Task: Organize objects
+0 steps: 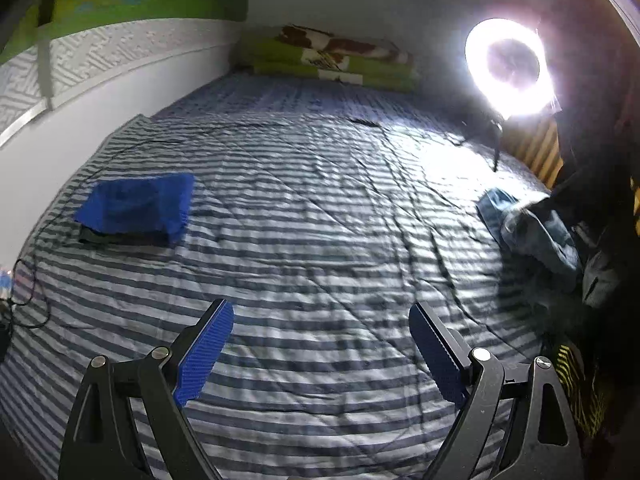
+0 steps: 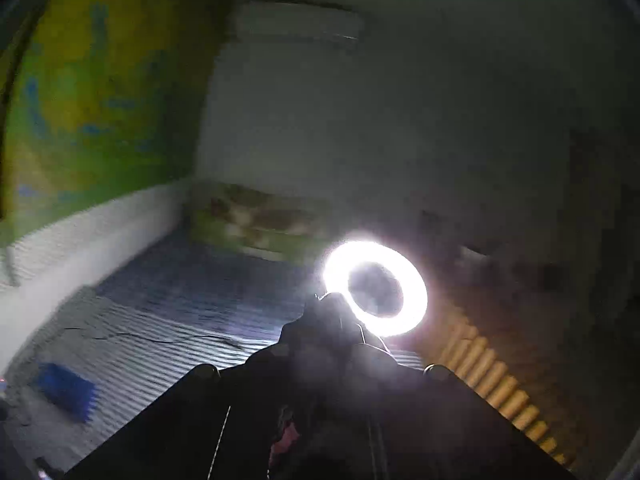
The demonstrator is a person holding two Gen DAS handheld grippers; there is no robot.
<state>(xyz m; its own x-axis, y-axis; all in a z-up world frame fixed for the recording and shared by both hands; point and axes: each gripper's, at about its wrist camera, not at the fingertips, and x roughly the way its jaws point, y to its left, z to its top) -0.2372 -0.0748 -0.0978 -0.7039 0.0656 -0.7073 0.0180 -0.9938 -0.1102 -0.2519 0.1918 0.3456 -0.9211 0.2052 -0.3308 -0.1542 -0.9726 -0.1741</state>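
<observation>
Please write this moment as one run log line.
left gripper: open, empty | right gripper: shut, held thing unclear | blue folded cloth: on bed

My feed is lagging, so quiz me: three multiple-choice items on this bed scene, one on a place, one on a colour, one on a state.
1. Where does the folded cloth lie on the bed, in the left wrist view?
A. left side, near the wall
B. against the pillows
C. between the left gripper's fingers

2. What colour is that cloth?
A. red
B. blue
C. white

3. How does the left gripper stand?
A. shut on the cloth
B. open, holding nothing
C. shut on a cable

Answers:
1 A: the cloth sits at the picture's left, close to the white wall, far from the pillows.
2 B: its top layer is bright blue.
3 B: the fingers stand wide apart with only striped bedding between them.
</observation>
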